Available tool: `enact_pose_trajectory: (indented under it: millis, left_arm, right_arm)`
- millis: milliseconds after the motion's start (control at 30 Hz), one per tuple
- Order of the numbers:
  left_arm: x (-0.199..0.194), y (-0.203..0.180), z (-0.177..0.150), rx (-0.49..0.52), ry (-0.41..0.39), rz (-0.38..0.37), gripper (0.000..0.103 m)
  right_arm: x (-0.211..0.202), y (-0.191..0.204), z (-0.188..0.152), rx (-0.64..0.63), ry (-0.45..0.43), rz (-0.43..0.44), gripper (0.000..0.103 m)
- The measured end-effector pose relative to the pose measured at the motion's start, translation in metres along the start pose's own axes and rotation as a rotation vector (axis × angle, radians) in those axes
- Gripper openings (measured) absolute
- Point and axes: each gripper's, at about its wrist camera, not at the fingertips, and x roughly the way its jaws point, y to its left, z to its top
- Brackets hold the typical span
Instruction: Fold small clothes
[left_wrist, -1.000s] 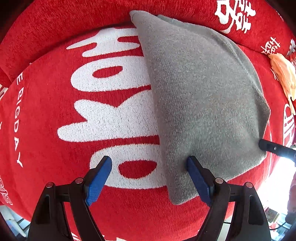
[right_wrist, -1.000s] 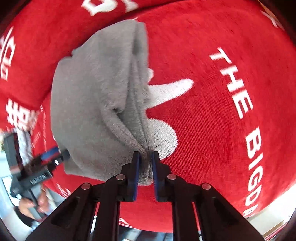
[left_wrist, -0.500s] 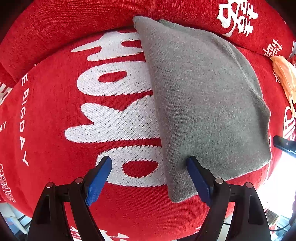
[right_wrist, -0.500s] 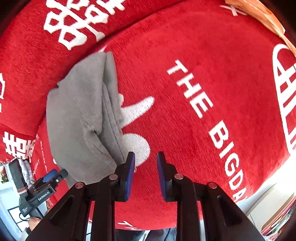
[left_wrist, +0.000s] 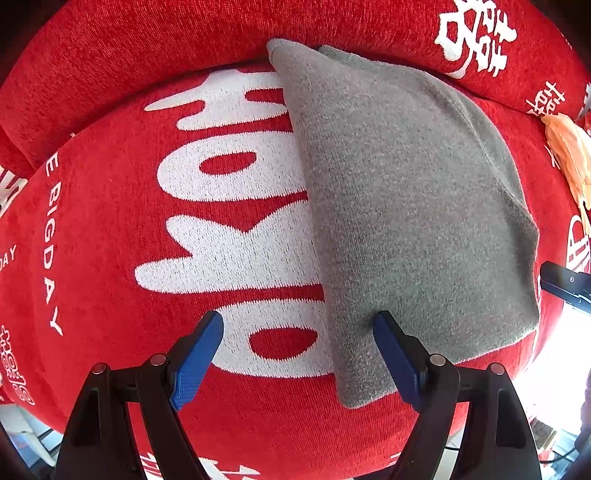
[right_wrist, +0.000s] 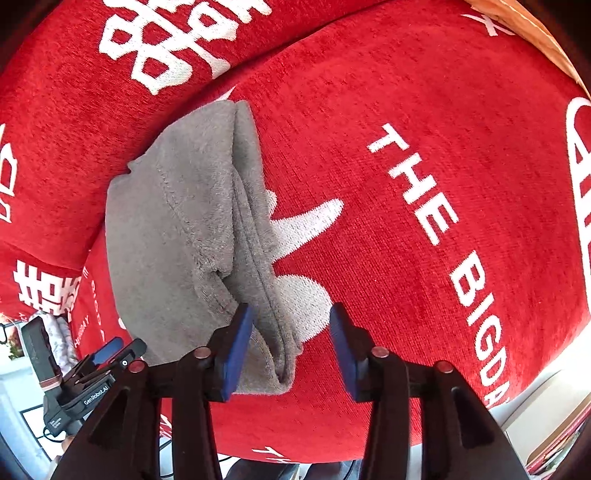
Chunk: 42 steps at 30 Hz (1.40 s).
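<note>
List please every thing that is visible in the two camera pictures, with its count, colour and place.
folded grey knitted garment: one, grey, lying on the red cover, its near edge by the tools.
red woven cover with white lettering: one, red and white, spread under everything.
crumpled orange cloth: one, orange, at the far right edge of the left view.
left tool: one, black with blue pads, open, its right pad touching the garment's near edge.
right tool: one, black with blue pads, open, astride the garment's near corner, holding nothing.
</note>
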Motion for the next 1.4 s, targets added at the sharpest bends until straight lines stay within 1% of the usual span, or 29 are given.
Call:
enact_pose_trajectory:
  millis: [133,233,333,367,400,467,633,700,867,933,967,1000,1100,1200,1400]
  left_arm:
    - [0.001,0.006,0.004,0.001,0.0,0.003,0.084]
    - [0.003,0.004,0.005,-0.022,0.022,-0.01,0.084]
    - [0.0,0.009,0.008,-0.053,0.001,-0.028,0.085]
    - [-0.001,0.008,0.009,-0.056,-0.008,-0.025,0.091]
    - [-0.002,0.008,0.009,-0.06,-0.015,-0.019,0.102]
    - [-0.006,0.008,0.012,-0.061,-0.038,-0.008,0.102]
    - [-0.009,0.006,0.02,-0.038,-0.041,-0.002,0.103]
    - [-0.008,0.006,0.023,-0.043,-0.033,-0.002,0.103]
    - [-0.006,0.005,0.024,-0.046,-0.045,0.018,0.103]
    - [-0.005,0.005,0.023,-0.048,-0.041,0.004,0.103]
    - [-0.005,0.004,0.024,-0.046,-0.038,-0.02,0.103]
    - [-0.006,0.005,0.025,-0.051,-0.042,-0.044,0.103]
    - [-0.013,0.013,0.031,-0.079,-0.075,-0.078,0.103]
    - [-0.013,0.021,0.046,-0.109,-0.09,-0.066,0.103]
    - [-0.007,0.037,0.068,-0.169,-0.114,-0.057,0.103]
  right_arm:
    - [0.004,0.002,0.002,-0.002,0.007,0.001,0.05]
    - [0.005,0.003,0.003,-0.001,0.006,0.002,0.05]
    - [0.005,0.003,0.006,-0.002,0.001,0.004,0.059]
    - [0.005,0.003,0.007,-0.003,-0.001,0.007,0.06]
    - [0.004,0.004,0.008,-0.008,-0.006,0.01,0.06]
    - [0.003,0.005,0.01,-0.014,-0.013,0.017,0.069]
    - [0.001,0.008,0.018,-0.027,-0.021,0.056,0.069]
    - [0.001,0.01,0.021,-0.035,-0.023,0.064,0.069]
    - [0.002,0.013,0.027,-0.051,-0.02,0.076,0.069]
    - [0.003,0.014,0.03,-0.055,-0.014,0.082,0.069]
    - [0.005,0.014,0.032,-0.058,-0.01,0.085,0.069]
    - [0.006,0.015,0.034,-0.059,-0.006,0.089,0.069]
    - [0.008,0.015,0.038,-0.059,-0.002,0.1,0.069]
    - [0.01,0.016,0.046,-0.055,-0.005,0.115,0.069]
    - [0.022,0.025,0.071,-0.049,-0.004,0.213,0.069]
